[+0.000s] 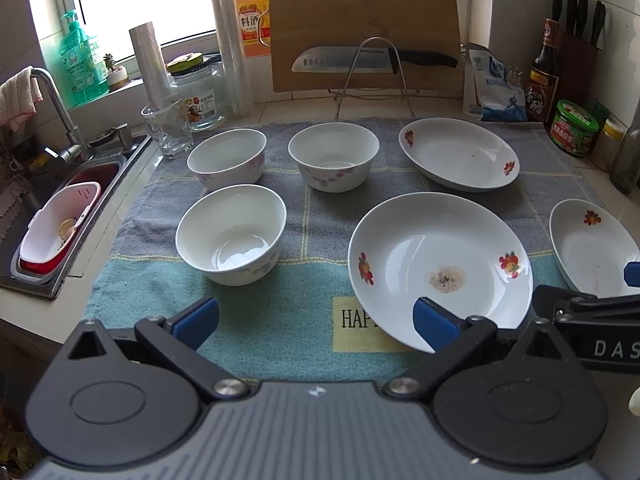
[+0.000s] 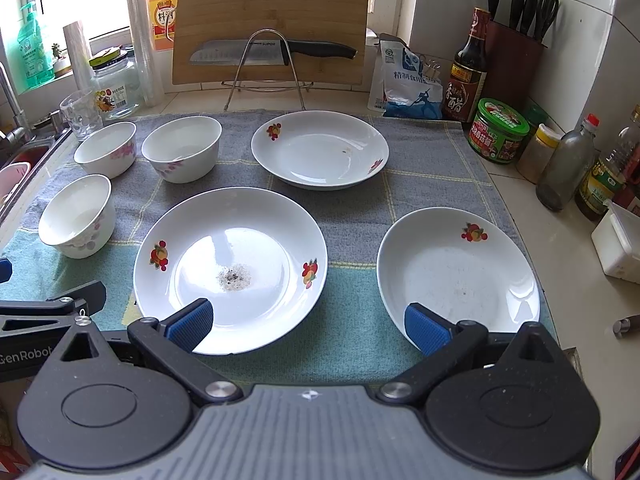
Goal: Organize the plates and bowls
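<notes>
On the table, a grey-green towel (image 2: pixel 352 216) carries three white plates (image 2: pixel 230 268) with fruit motifs, the nearest crumb-speckled, and three white floral bowls (image 2: pixel 78 216) at left. Left hand-held gripper (image 1: pixel 316 322) and right hand-held gripper (image 2: pixel 308 324) gape, empty.

Black left gripper (image 1: pixel 316 324), right gripper (image 2: pixel 308 326), blue-padded jaws, silver screws

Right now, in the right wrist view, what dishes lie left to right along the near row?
Near bowl → speckled middle plate → right plate. Both sets of jaws are open and empty.
</notes>
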`<state>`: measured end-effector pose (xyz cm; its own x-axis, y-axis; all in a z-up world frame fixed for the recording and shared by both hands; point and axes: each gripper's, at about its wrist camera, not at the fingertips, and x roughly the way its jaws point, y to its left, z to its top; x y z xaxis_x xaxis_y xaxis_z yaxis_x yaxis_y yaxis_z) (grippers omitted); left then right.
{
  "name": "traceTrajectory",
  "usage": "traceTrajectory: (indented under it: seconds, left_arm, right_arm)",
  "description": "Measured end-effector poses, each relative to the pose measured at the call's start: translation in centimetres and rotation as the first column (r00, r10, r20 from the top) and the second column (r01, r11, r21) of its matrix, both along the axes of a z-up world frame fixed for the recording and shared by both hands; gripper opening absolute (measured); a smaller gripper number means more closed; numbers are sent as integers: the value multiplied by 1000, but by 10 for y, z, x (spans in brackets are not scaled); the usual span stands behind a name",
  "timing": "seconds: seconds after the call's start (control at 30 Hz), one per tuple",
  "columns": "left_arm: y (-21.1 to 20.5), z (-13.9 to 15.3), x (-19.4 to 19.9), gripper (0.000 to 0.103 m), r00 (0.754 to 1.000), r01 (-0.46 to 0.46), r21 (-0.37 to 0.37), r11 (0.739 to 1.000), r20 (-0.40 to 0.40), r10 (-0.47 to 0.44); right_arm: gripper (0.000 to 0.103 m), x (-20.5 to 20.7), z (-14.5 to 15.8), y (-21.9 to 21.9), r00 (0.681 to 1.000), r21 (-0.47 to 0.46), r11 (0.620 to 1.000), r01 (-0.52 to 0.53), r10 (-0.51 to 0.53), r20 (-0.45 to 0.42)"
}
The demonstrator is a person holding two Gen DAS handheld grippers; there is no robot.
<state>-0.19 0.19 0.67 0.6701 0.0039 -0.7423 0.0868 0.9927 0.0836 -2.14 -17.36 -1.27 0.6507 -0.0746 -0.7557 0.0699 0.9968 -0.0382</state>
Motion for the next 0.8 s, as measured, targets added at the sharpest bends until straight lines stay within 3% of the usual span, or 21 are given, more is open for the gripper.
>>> traceTrajectory:
  seconds: [0.8]
  left_arm:
    - [1,3,1,102,1000,0,4,1000,1,0]
  right_arm:
    - [103,0,3,0,1000,1,1000,-2,2,4]
